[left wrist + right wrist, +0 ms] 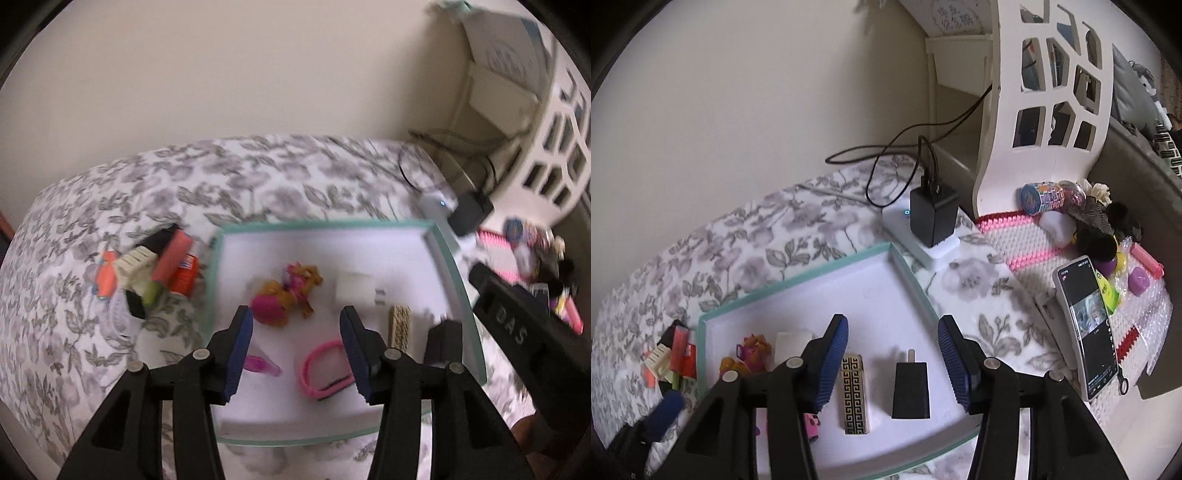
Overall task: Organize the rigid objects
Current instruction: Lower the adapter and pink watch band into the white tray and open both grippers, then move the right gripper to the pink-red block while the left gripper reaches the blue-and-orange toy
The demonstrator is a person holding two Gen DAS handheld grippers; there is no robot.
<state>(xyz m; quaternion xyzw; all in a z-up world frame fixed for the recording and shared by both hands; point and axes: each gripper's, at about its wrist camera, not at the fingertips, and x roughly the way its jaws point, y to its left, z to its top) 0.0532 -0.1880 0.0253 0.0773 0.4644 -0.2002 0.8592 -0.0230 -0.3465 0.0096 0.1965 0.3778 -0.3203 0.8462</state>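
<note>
A white tray with a teal rim (458,291) lies on a flowered cloth. In it are an orange and pink toy (286,295), a white charger (356,291), a gold-patterned lighter (399,325), a pink band (325,369) and a pink clip (262,365). My left gripper (295,332) hangs open above the tray with nothing between its pads. In the right wrist view my right gripper (892,332) is open above a black charger (910,387), which lies flat on the tray (798,280) beside the lighter (855,391); the pads are apart from it.
A pile of small items (155,273) lies left of the tray. Behind the tray sits a white power strip with a black adapter (932,218) and cables. To the right are a phone (1086,328), a pink and white mat with toys (1071,206) and a white cut-out panel (1045,92).
</note>
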